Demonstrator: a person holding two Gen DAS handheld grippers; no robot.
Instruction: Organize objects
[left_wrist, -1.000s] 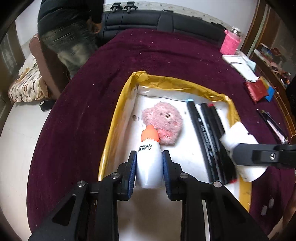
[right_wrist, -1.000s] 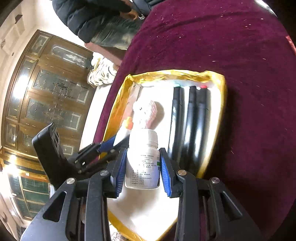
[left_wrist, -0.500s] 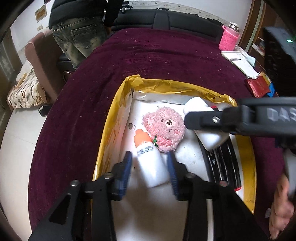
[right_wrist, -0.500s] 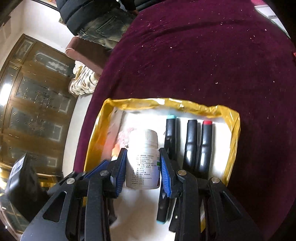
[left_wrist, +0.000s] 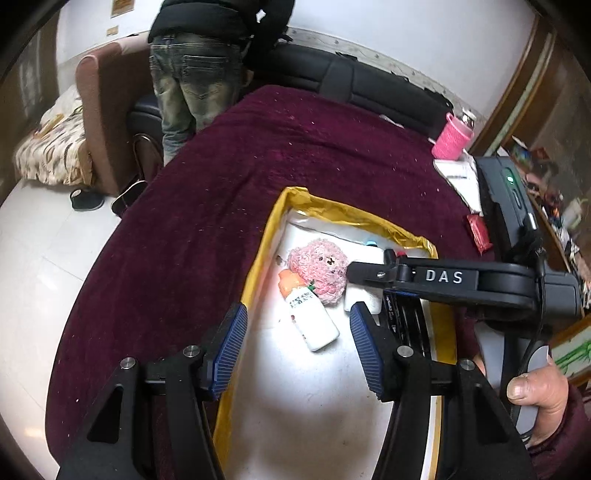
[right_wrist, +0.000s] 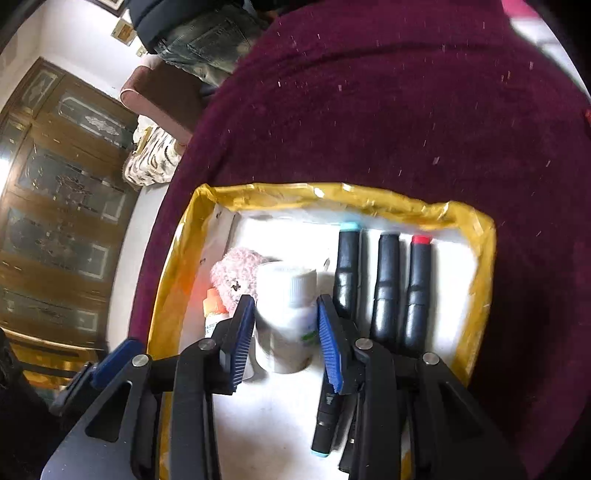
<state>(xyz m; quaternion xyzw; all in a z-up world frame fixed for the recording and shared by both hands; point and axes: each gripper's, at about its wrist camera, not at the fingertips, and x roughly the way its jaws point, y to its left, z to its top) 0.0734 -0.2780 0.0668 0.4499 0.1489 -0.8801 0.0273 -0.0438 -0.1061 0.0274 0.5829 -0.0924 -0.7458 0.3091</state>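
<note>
A white dropper bottle with an orange cap (left_wrist: 312, 317) lies on its side in the yellow-rimmed white tray (left_wrist: 266, 258), next to a pink plush toy (left_wrist: 319, 264). My left gripper (left_wrist: 295, 343) hovers just above and behind it. Its jaws are opening and the pads are clear of the bottle. My right gripper (right_wrist: 286, 328) is shut on an upright white pill bottle (right_wrist: 286, 321), held low over the tray (right_wrist: 480, 236) between the plush toy (right_wrist: 236, 271) and three black markers (right_wrist: 384, 288). A fourth marker (right_wrist: 327, 417) lies partly under the right finger.
The tray sits on a round table under a dark red cloth (left_wrist: 295, 147). A person in jeans (left_wrist: 192, 85) stands at its far side by a black sofa (left_wrist: 351, 77). A pink cup (left_wrist: 452, 140), papers and a red packet (left_wrist: 478, 230) lie at the right edge.
My left gripper let go of the orange-capped bottle, opened and drew back upward; the bottle now lies in the tray. My right gripper brought the pill bottle in beside the plush toy.
</note>
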